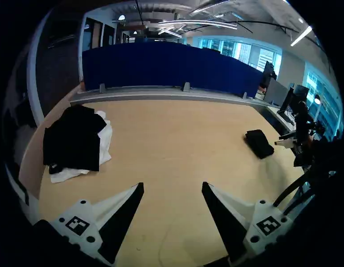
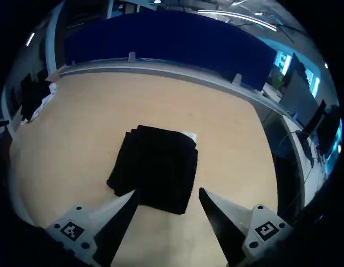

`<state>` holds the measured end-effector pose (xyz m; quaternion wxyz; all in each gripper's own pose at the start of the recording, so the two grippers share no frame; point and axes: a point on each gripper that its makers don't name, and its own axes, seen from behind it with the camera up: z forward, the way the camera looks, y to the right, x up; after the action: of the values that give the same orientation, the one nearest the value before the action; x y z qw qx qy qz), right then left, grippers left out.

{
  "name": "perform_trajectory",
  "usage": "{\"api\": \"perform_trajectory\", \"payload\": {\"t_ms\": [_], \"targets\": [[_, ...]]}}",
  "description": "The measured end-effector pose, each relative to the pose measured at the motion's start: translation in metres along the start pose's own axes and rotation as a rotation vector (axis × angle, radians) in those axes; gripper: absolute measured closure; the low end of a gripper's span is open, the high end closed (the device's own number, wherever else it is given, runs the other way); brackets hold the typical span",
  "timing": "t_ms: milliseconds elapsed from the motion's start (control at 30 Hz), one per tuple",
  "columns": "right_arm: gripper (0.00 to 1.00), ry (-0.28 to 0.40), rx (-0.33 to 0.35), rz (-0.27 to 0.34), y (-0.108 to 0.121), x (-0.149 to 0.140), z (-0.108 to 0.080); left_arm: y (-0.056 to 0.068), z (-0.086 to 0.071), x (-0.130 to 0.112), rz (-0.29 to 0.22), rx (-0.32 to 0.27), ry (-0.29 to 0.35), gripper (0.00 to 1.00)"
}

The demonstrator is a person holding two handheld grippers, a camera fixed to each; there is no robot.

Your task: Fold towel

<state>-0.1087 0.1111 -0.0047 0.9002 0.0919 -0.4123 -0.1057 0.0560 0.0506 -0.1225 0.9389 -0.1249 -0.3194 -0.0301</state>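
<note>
Both wide open, left gripper (image 1: 172, 184) (empty), right gripper (image 2: 168, 190) over towel (image 2: 154, 160)

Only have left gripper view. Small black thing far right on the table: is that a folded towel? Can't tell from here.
Observer: Yes. In right gripper view the black towel lies folded into a neat rectangle, with layers showing along its left edge.
Operator: Right tongs on it?
Observer: No. The right tongs are open, tips at its near edge, nothing clamped.
Operator: Anything under it?
Observer: A small white corner peeks out at its far right; can't tell what it is.
</note>
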Motion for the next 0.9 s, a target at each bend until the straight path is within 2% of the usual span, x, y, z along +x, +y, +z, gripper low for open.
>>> {"api": "perform_trajectory", "payload": {"t_ms": [200,400,567,667,900], "targets": [[0.00,0.131,0.054,0.014,-0.048,0.045,-0.019,-0.011,0.002,0.010,-0.018,0.016,0.040,0.03],[0.00,0.308,0.081,0.036,-0.102,0.097,-0.056,-0.017,0.008,0.025,-0.022,0.029,0.093,0.03],[0.00,0.473,0.040,0.073,-0.132,0.133,-0.094,-0.021,0.012,0.043,-0.027,0.040,0.150,0.03],[0.00,0.544,0.011,0.094,-0.146,0.146,-0.114,-0.025,0.012,0.052,-0.033,0.053,0.188,0.03],[0.00,0.668,-0.080,0.117,-0.155,0.161,-0.143,-0.034,0.009,0.072,-0.067,0.084,0.274,0.03]]}}
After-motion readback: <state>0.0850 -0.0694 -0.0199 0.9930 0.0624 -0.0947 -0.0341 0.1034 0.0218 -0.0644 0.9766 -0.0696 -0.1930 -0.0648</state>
